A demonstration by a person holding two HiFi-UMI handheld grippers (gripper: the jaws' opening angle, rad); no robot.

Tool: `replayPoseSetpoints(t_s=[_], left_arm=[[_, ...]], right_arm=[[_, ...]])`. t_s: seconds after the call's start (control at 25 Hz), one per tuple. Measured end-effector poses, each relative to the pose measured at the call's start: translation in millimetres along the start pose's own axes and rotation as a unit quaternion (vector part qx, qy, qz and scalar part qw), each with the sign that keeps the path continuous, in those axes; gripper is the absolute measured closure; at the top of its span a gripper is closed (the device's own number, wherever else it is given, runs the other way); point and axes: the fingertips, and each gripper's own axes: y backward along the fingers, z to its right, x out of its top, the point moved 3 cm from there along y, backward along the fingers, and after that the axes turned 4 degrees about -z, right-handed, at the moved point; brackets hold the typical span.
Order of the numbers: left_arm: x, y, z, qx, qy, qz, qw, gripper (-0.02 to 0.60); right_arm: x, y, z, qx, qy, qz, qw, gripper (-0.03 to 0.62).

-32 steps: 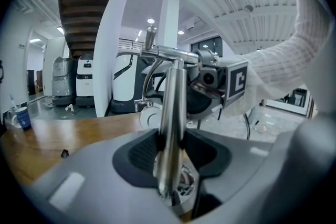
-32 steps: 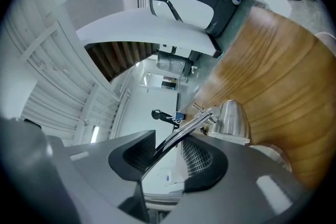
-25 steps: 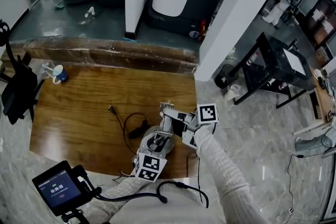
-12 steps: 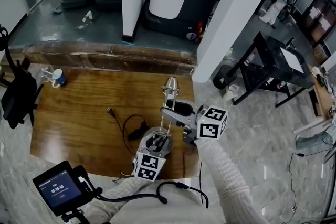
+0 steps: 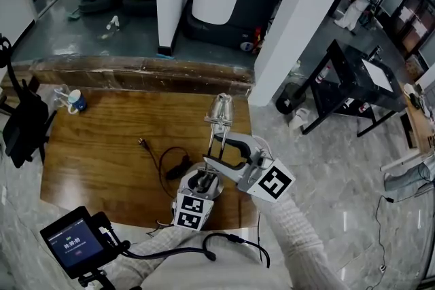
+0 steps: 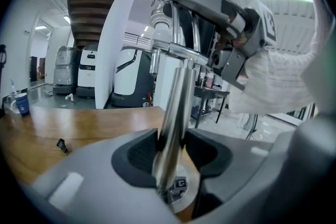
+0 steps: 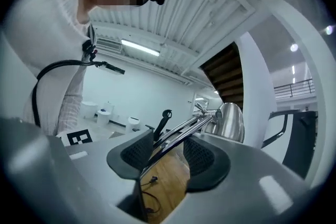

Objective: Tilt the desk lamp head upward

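Observation:
The chrome desk lamp stands on the wooden table [image 5: 109, 139], its head [image 5: 219, 109] raised above the twin arm rods [image 5: 216, 146]. My left gripper [image 5: 202, 181] is low at the round base [image 6: 181, 189], shut on the upright stem [image 6: 176, 113]; its jaws have just been opening a little with the stem still touching both pads. My right gripper [image 5: 216, 153] straddles the arm rods [image 7: 178, 136] below the head [image 7: 231, 122]. Its jaws have just been opening: the rods lie along one pad and wood shows before the other.
The lamp's black cable and plug [image 5: 170, 163] lie left of the base. A mug [image 5: 77, 98] sits at the table's far left corner, beside a black chair [image 5: 20, 122]. A screen device [image 5: 73, 244] hangs at the near left. The table's right edge [image 5: 250, 146] is close to the lamp.
The lamp's arm and head have swung up from low over the base to upright. The right gripper has risen and rolled, its marker cube dropping to the lower right. The left gripper has stayed put.

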Motion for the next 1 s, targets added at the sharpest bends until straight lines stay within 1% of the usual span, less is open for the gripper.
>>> replayPoseSetpoints(t_s=[0.2, 0.44, 0.6, 0.8, 1.0], left_arm=[[-0.2, -2.4, -0.7, 0.001, 0.008, -0.002, 1.0, 0.419], [-2.6, -4.6, -0.2, -0.001, 0.011, 0.003, 0.9999, 0.419], [-0.5, -3.2, -0.2, -0.002, 0.009, -0.001, 1.0, 0.417], [-0.8, -2.7, -0.4, -0.006, 0.014, -0.004, 0.9999, 0.414], [-0.3, -3.2, -0.5, -0.007, 0.014, 0.0, 0.9999, 0.414]], right_arm=[[3.4, 2.2, -4.5, -0.013, 0.029, 0.014, 0.999, 0.411], [-5.0, 7.3, -10.8, -0.02, 0.055, 0.004, 0.998, 0.407], [-3.8, 7.3, -9.9, -0.012, 0.054, 0.003, 0.998, 0.407], [2.3, 5.8, -8.4, -0.012, 0.032, 0.016, 0.999, 0.411], [2.8, 5.1, -7.5, -0.007, 0.016, 0.015, 1.0, 0.417]])
